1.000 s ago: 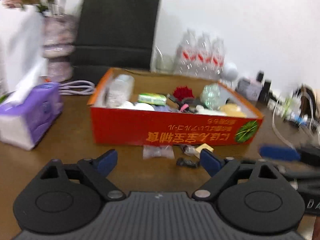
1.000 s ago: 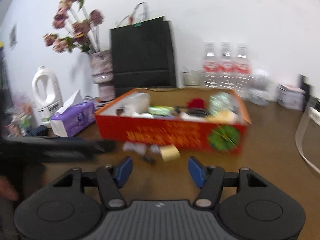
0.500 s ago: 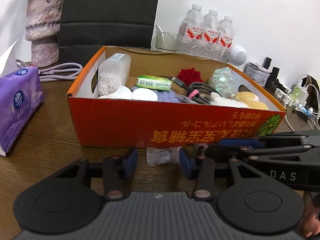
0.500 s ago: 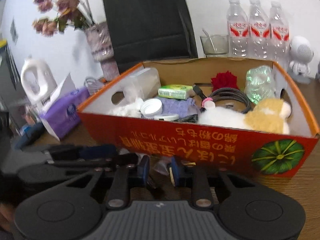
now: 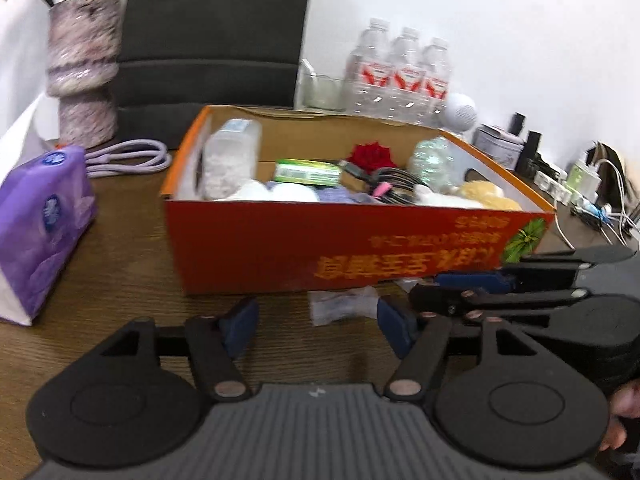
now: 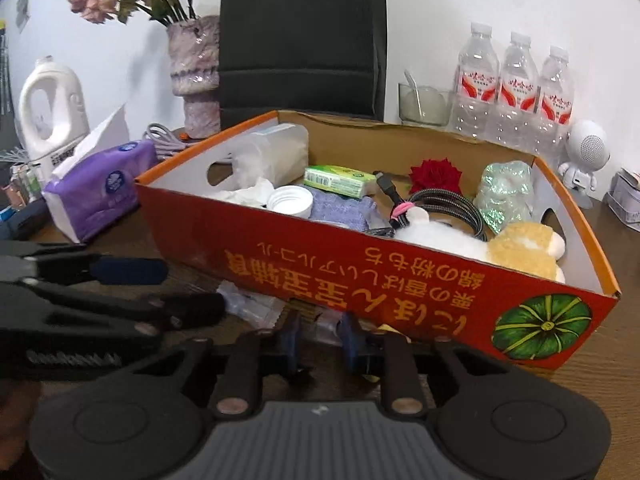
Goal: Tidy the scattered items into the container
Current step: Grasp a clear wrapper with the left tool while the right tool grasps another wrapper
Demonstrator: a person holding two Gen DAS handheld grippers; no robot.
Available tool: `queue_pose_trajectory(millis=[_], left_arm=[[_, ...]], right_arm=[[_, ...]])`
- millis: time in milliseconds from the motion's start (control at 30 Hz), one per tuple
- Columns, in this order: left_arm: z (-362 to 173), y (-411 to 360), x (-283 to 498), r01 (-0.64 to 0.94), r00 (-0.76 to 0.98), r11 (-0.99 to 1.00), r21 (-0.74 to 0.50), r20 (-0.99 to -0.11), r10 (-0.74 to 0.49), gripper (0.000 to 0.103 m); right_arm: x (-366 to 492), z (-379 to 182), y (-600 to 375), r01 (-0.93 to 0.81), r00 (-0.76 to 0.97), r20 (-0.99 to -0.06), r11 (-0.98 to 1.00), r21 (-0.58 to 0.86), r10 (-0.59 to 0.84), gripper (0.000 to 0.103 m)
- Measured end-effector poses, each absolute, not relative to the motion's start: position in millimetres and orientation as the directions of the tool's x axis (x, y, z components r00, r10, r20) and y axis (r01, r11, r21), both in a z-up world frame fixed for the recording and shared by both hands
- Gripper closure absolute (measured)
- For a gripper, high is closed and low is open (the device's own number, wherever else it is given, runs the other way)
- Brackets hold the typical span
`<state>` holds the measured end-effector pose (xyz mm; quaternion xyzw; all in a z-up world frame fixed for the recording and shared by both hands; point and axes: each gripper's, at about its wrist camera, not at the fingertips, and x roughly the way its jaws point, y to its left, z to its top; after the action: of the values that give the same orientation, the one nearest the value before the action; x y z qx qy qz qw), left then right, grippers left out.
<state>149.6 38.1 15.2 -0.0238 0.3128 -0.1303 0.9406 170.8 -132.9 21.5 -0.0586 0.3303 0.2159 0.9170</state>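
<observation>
The red cardboard box (image 5: pixel 280 248) (image 6: pixel 192 224) holds a plush toy, cables, a red flower and several other items. A clear plastic packet (image 5: pixel 340 306) lies on the brown table at the foot of the box. It sits between the fingers of my left gripper (image 5: pixel 316 328) (image 6: pixel 180 288), close to the right pad; those jaws are opening and do not press it. My right gripper (image 6: pixel 321 340) (image 5: pixel 440 290) reaches in from the right. Its jaws are closing, nearly together, on a small pale clear piece (image 6: pixel 322 326). A second clear packet (image 6: pixel 248 304) lies just left of it.
A purple tissue pack (image 5: pixel 44 224) (image 6: pixel 100 188) stands left of the box, with a lilac cable (image 5: pixel 128 156) and a vase (image 6: pixel 196 76) behind. A black bag (image 6: pixel 300 36), water bottles (image 6: pixel 516 92), a white speaker (image 6: pixel 584 152) and a detergent jug (image 6: pixel 52 108) line the back. Chargers and wires (image 5: pixel 588 196) crowd the right.
Both grippers have come close to the box front and now overlap there. The right jaws went from wide to nearly together. The left jaws narrowed, then widened again.
</observation>
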Motion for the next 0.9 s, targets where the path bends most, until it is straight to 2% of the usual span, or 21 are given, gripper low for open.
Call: queue_pose_trajectory(millis=[133, 267, 333, 367, 400, 500, 567, 667, 900], left_arm=[[17, 23, 157, 0.214, 0.770, 0.967, -0.140, -0.585, -0.255, 0.035], [11, 6, 167, 0.156, 0.760, 0.982, -0.107, -0.623, -0.188, 0.044], [8, -1, 165, 0.151, 0.771, 0.986, -0.076, -0.615, -0.165, 0.054], [7, -5, 164, 0.150, 0.779, 0.988, -0.036, -0.611, -0.140, 0.065], [6, -9, 162, 0.143, 0.789, 0.990, 0.010, -0.605, -0.107, 0.068], [6, -9, 160, 0.138, 0.789, 0.990, 0.008, -0.605, -0.105, 0.072], [7, -9, 159, 0.145, 0.789, 0.989, 0.021, -0.606, -0.102, 0.080], [9, -8, 149, 0.163, 0.799, 0.986, 0.033, -0.590, -0.112, 0.085], [34, 19, 78, 0.097, 0.863, 0.989, -0.107, -0.486, -0.137, 0.089]], right_arm=[[158, 39, -163, -0.439, 0.698, -0.566, 0.886, 0.146, 0.439, 0.083], [149, 53, -186, -0.475, 0.699, -0.478, 0.845, 0.244, 0.531, 0.083], [148, 54, -188, -0.489, 0.695, -0.465, 0.835, 0.252, 0.548, 0.083], [147, 53, -188, -0.496, 0.694, -0.465, 0.833, 0.245, 0.549, 0.083], [145, 51, -186, -0.503, 0.694, -0.466, 0.833, 0.232, 0.549, 0.083], [141, 48, -180, -0.509, 0.701, -0.475, 0.840, 0.191, 0.532, 0.083], [139, 48, -180, -0.504, 0.709, -0.473, 0.845, 0.180, 0.523, 0.083], [133, 52, -180, -0.500, 0.721, -0.451, 0.846, 0.186, 0.526, 0.083], [84, 52, -188, -0.436, 0.765, -0.434, 0.879, 0.194, 0.476, 0.083]])
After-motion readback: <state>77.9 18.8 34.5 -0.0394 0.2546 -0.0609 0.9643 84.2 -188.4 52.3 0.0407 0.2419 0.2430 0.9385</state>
